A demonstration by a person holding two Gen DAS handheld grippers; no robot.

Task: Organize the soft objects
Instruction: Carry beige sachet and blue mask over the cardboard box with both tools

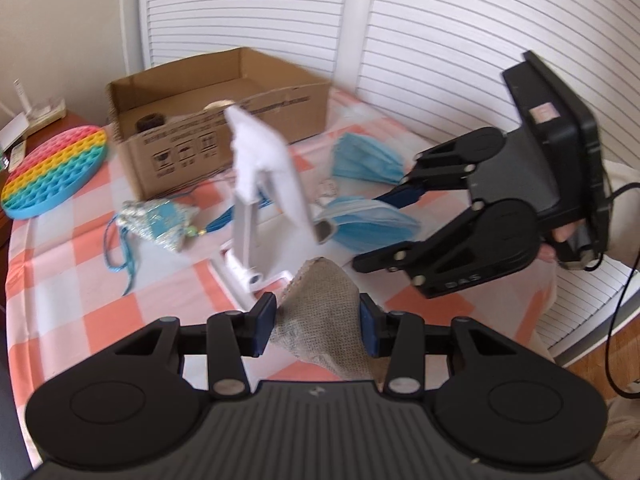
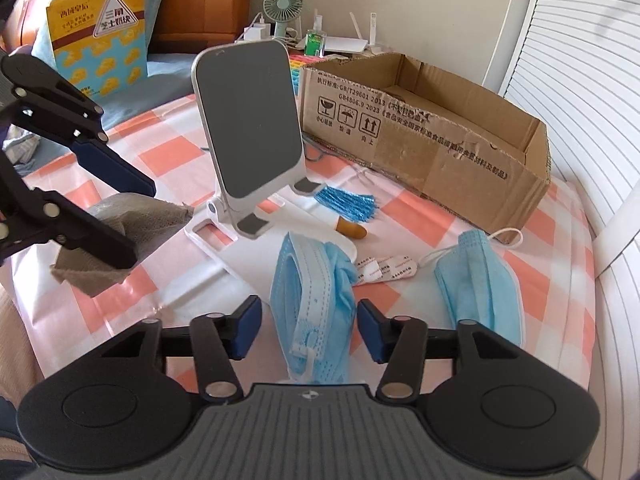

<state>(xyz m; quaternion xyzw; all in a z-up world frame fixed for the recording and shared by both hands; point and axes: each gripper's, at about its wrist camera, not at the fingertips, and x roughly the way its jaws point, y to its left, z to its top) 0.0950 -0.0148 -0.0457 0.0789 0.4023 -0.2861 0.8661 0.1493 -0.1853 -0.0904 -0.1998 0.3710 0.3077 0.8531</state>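
Left claw (image 1: 318, 326) clamped on grey mesh cloth (image 1: 326, 320), lifted off the checked worktop (image 1: 60, 280), likely headed for the cardboard box (image 1: 216, 120), while right claw (image 2: 309, 330) sits spread around a crumpled blue mask (image 2: 316, 292) lying there, ready to pinch it.

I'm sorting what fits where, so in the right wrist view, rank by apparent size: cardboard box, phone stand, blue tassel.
1. cardboard box
2. phone stand, though it stands nearer the camera than the box, which flatters it
3. blue tassel, clearly smallest
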